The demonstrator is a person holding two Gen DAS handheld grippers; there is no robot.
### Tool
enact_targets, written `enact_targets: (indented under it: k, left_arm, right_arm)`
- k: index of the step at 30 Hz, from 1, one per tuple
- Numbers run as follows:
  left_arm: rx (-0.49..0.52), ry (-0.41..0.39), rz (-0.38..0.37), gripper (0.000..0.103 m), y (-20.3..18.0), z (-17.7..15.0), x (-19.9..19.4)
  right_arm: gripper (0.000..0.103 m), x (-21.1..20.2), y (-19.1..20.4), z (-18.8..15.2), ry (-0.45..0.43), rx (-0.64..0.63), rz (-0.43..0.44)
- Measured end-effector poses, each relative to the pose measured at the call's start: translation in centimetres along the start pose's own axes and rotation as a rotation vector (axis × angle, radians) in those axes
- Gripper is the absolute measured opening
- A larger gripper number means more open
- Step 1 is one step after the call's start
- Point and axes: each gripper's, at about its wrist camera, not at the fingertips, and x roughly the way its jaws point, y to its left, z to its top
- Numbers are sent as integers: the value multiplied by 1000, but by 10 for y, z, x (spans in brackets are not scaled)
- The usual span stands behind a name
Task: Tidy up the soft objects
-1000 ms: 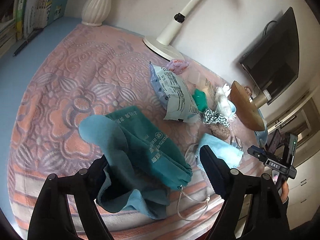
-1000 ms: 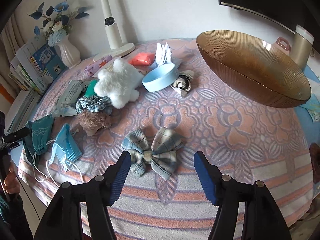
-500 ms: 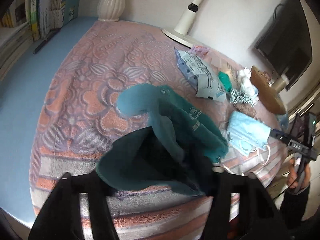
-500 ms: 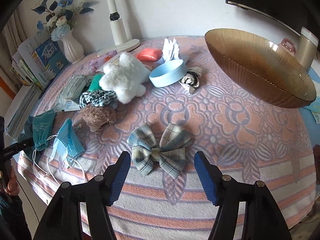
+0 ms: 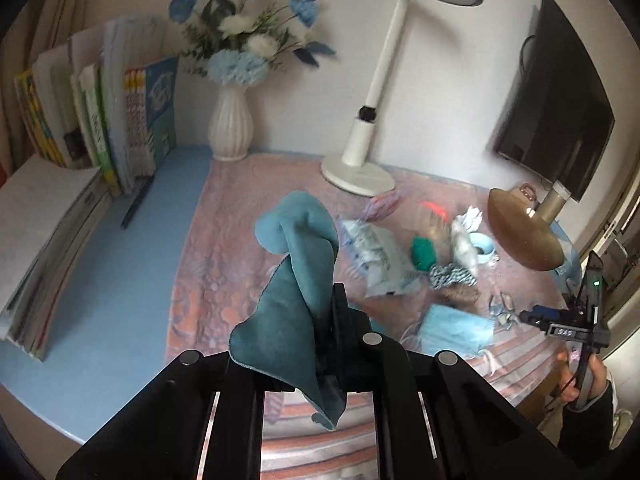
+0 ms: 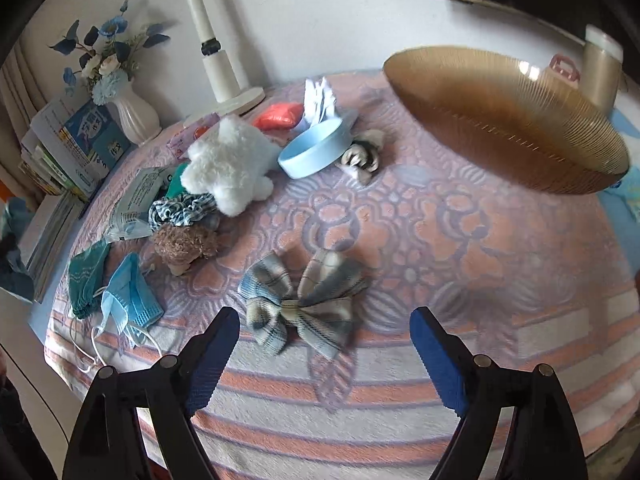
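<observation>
Between the closed fingers of the left gripper [image 5: 334, 320] a teal cloth [image 5: 298, 276] is pinched and held clear of the patterned blanket [image 5: 224, 240], its loose end flopping upward. Right gripper [image 6: 324, 344] is held wide and empty, just short of the plaid bow [image 6: 302, 300]. Likely step: cloth carried toward the amber bowl [image 6: 508, 120]. Grip is best kept firm, and the hanging corner kept from being dragged over the blue mask [image 5: 454, 330] and plush toy [image 6: 230, 164].
</observation>
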Motion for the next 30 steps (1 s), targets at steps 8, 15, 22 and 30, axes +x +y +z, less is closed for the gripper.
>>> enact_targets:
  k: [8,15,22,30]
  left_arm:
    - [176,11,-148,9,-95,42,31]
    - [307,18,-255,9,-185,83,61]
    - [332,48,-426,9,-280,126,116]
    - [343,140,-543,9,-357,128,186]
  right_arm:
    - [45,18,41,-1,-24,-162,-173]
    - [44,-48,1,25,-177,-58,-177]
    - [45,-113,-83,75,-361,185,-287]
    - [46,-104,-148,117,-332,326,-297]
